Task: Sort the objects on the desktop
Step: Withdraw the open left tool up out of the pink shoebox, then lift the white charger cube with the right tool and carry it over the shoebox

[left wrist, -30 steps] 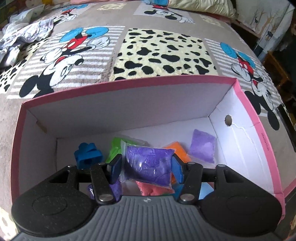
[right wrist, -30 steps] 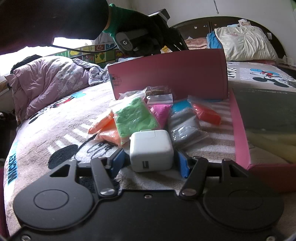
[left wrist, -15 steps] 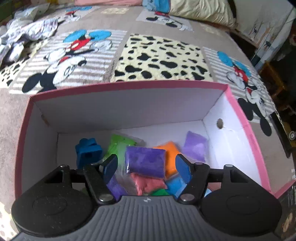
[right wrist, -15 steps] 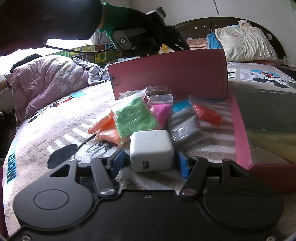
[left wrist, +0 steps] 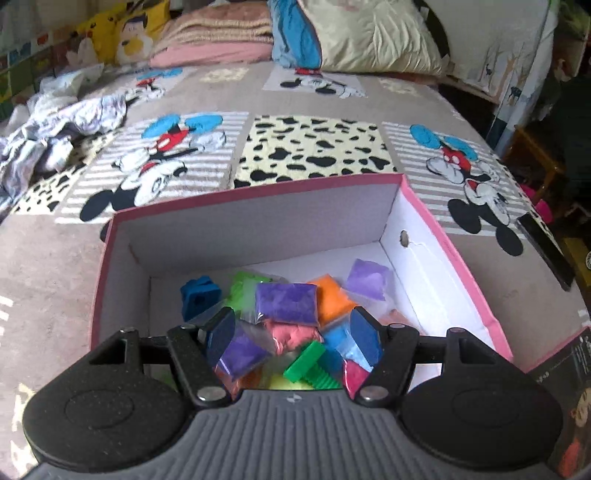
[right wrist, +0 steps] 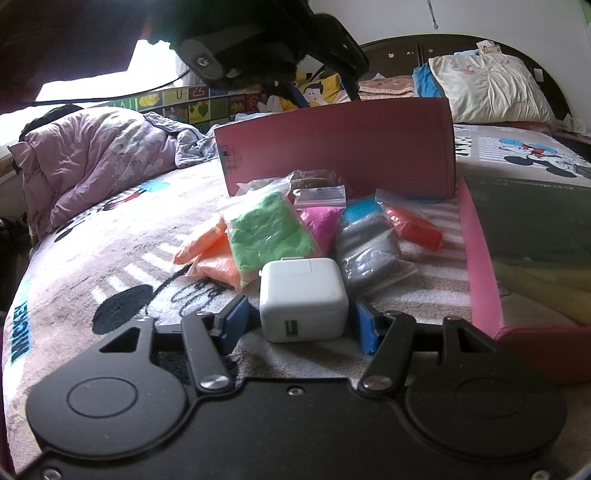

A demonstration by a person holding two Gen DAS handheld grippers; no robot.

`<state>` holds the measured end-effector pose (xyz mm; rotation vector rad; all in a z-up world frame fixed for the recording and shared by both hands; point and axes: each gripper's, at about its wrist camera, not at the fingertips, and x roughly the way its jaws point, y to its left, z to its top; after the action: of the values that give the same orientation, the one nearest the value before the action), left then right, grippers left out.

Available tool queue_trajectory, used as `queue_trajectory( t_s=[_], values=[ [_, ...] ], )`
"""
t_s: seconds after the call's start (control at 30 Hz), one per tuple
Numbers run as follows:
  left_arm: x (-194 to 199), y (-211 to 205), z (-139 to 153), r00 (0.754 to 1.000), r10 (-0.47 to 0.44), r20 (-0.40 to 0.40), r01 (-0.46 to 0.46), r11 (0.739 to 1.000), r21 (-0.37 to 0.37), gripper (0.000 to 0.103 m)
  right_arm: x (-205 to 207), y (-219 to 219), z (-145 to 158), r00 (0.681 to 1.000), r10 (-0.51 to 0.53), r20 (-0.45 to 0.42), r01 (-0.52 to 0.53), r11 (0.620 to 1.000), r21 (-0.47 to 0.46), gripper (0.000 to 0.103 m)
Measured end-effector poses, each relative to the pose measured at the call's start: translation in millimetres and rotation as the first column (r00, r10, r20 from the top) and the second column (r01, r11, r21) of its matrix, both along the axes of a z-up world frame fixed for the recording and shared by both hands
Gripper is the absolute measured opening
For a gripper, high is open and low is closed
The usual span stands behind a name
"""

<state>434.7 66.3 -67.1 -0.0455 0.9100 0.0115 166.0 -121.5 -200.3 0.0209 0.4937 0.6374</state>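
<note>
My left gripper (left wrist: 291, 336) hangs open and empty above the pink cardboard box (left wrist: 258, 192). Inside the box a purple clay bag (left wrist: 288, 302) lies on top of several coloured bags, beside a blue block (left wrist: 199, 299) and a green plastic screw (left wrist: 306, 365). My right gripper (right wrist: 301, 321) rests low on the bed, open, with a white charger cube (right wrist: 303, 291) between its blue pads and a small gap on each side. Behind the charger lie green (right wrist: 269, 229), grey (right wrist: 369, 251), orange (right wrist: 214, 258), pink (right wrist: 321, 221) and red (right wrist: 413, 229) clay bags.
The box's pink wall (right wrist: 340, 147) stands behind the bags, with a person's dark hand (right wrist: 258, 40) above it. A pink lid (right wrist: 480, 266) lies to the right. A lilac quilt (right wrist: 92, 166) is bunched at left. Pillows (left wrist: 369, 33) line the headboard.
My left gripper opened and let the purple bag drop into the box, then rose and drew back from it. The right gripper and the charger stayed still.
</note>
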Motion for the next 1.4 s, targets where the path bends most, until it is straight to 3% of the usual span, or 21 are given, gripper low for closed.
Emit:
queue_trajectory(
  t_s=[0.33, 0.67, 0.9, 1.07, 1.13, 1.23, 1.4],
  values=[
    [-73, 1, 34, 0.992, -0.033, 0.119, 0.035, 0.999, -0.017, 0.068, 2, 2, 1, 1.0, -0.003, -0.007, 0.003, 1.0, -0.019, 0.059],
    [-181, 27, 22, 0.985, -0.016, 0.17, 0.024, 0.999, -0.045, 0.068, 3, 3, 3, 1.0, -0.001, -0.025, 0.0, 1.0, -0.025, 0.059],
    [-252, 45, -5, 0.983, 0.02, 0.181, -0.016, 1.0, -0.024, 0.068, 2, 10, 8, 1.0, -0.006, -0.026, 0.003, 0.996, -0.093, 0.058],
    [-294, 47, -47, 0.985, 0.05, 0.164, -0.043, 0.998, -0.044, 0.068, 2, 9, 12, 0.999, -0.011, -0.045, 0.006, 0.995, -0.099, 0.052],
    [-307, 44, -59, 0.981, 0.059, 0.183, -0.055, 0.998, -0.03, 0.068, 2, 8, 15, 0.999, -0.016, -0.05, 0.011, 0.994, -0.105, 0.046],
    [-319, 37, -73, 0.974, 0.06, 0.218, -0.063, 0.998, 0.006, 0.068, -2, 6, 21, 0.999, -0.013, -0.052, 0.007, 0.994, -0.113, 0.046],
    [-327, 25, -84, 0.963, 0.069, 0.259, -0.072, 0.997, 0.004, 0.068, -8, 1, 26, 0.997, -0.012, -0.082, 0.002, 0.993, -0.117, 0.046]
  ],
)
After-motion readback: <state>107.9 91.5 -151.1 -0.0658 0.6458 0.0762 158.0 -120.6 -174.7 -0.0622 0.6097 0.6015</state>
